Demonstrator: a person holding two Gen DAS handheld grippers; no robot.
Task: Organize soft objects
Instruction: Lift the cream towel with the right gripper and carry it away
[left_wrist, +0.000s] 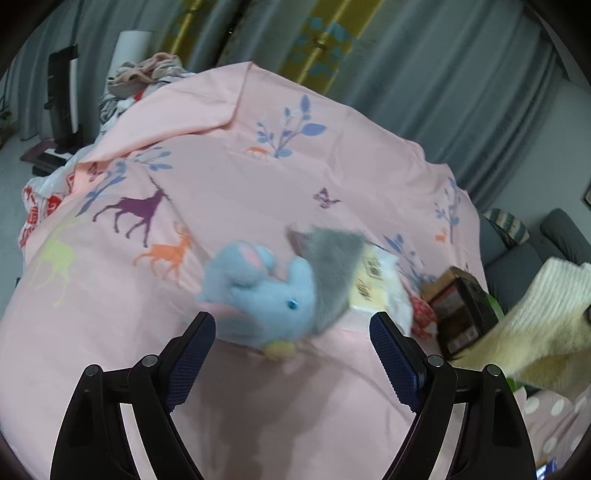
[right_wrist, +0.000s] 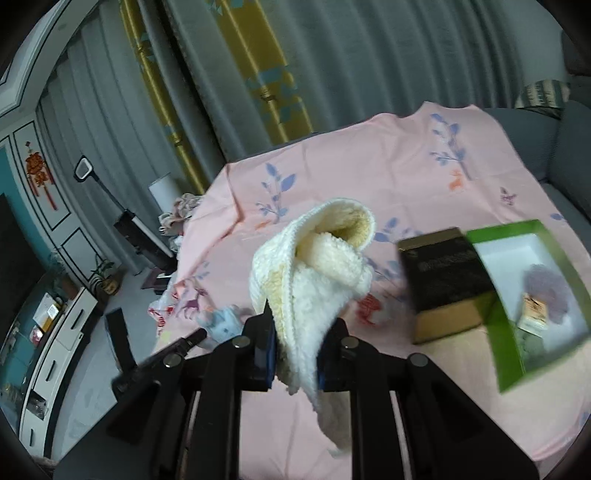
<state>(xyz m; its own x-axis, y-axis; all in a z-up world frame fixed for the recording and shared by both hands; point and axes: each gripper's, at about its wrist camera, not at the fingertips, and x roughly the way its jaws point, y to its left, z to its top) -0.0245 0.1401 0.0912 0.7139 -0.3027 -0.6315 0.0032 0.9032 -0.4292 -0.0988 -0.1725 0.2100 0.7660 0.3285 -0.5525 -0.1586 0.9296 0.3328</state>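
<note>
Holding the cream hat (right_wrist: 314, 266) clamped in our right hand-held gripper (right_wrist: 295, 356), we hang above the pink sheet (right_wrist: 369, 173) near the green box (right_wrist: 554, 369), where one fluffy item (right_wrist: 546, 291) already lies. Our left hand-held gripper (left_wrist: 291, 343) gapes empty before the blue toy (left_wrist: 258, 291) and grey toy (left_wrist: 334, 266), both unsorted.

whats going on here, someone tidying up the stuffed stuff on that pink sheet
A person is sorting soft things on a pink sheet with a handheld gripper in each hand. The right gripper is shut on a cream fleece hat, lifted clear of the sheet. The left gripper is open and empty, its fingers either side of a blue plush elephant lying beside a grey furry toy. To the right, a green box sits open with a few things already inside.
</note>
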